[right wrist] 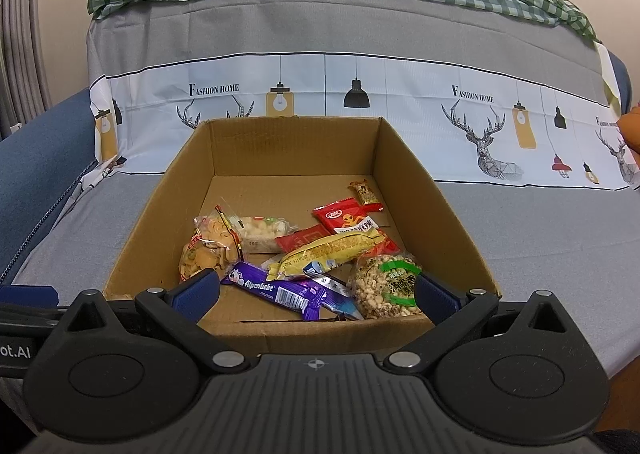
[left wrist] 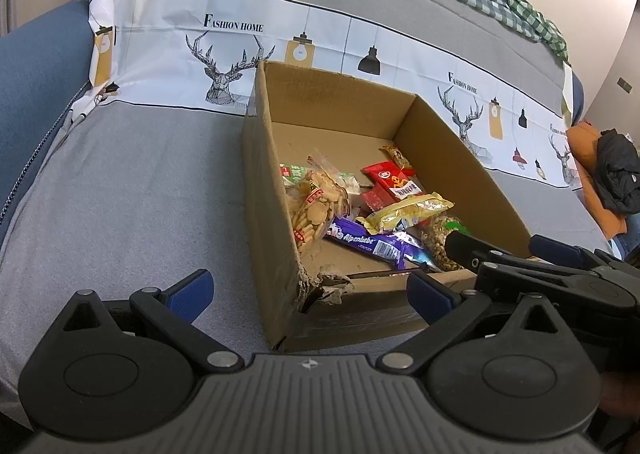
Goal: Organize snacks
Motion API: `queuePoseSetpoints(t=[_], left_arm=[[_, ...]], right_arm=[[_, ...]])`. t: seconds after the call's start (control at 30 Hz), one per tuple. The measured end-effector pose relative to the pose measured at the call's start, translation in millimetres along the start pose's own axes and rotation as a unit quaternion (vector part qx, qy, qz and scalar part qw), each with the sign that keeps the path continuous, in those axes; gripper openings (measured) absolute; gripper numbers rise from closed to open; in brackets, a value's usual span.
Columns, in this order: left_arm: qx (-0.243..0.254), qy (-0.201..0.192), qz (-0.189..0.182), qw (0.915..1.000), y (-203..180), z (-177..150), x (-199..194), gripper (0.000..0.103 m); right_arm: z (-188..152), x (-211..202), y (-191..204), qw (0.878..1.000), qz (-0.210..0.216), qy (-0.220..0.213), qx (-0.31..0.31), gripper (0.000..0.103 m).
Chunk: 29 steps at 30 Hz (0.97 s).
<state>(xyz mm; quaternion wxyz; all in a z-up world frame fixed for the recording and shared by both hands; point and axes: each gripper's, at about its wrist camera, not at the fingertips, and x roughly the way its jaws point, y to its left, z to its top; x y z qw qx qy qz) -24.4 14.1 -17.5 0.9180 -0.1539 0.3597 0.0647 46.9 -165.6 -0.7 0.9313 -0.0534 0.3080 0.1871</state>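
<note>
Hovering just short of the box's near wall, the right gripper (right wrist: 316, 288) has its blue-padded fingers spread wide with nothing between them. The left gripper (left wrist: 308, 288) is likewise wide and empty, aimed at the torn near-left corner of the cardboard box (left wrist: 268, 238), off to that side of it.

All the snacks in view already lie inside the box (right wrist: 280, 142), which sits on the grey sofa cover (right wrist: 540, 222). Nearest the right gripper is the purple Alpenliebe roll (right wrist: 276, 288), and just right of it the clear bag of nuts with a green label (right wrist: 386, 286). A yellow packet (right wrist: 332, 252) lies across the middle, overlapping the red packets (right wrist: 352, 218) behind it. A bag of round crackers (right wrist: 208, 248) leans at the left, touching a bag of pale puffs (right wrist: 260, 230), and a small brown bar (right wrist: 366, 192) lies apart near the back right.

No snack shows on the cover outside the box, so the gathering step looks finished or nearly so. What remains, as I judge it, is tidying the heap, or checking beyond these views for strays. Either move calls for lowering an open gripper over the near wall and closing on one packet's edge without dragging its neighbours; the overlapping yellow packet would likely shift first.
</note>
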Motion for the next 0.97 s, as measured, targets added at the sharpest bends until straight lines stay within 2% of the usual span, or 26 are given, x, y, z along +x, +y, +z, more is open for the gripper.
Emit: queuePoseSetpoints(t=[0.7,0.97], left_arm=[[-0.004,-0.002,-0.007,1.0,1.9,-0.2,0.3,0.103],[0.01,-0.027,-0.014,0.9995,-2.4,0.3,-3.3,0.103]], right_arm=[[-0.3,0.2,0.7,1.0,0.0,0.001,0.005,0.102],[1.0,0.4,-1.9,1.0,0.0,0.005,0.017,0.102]])
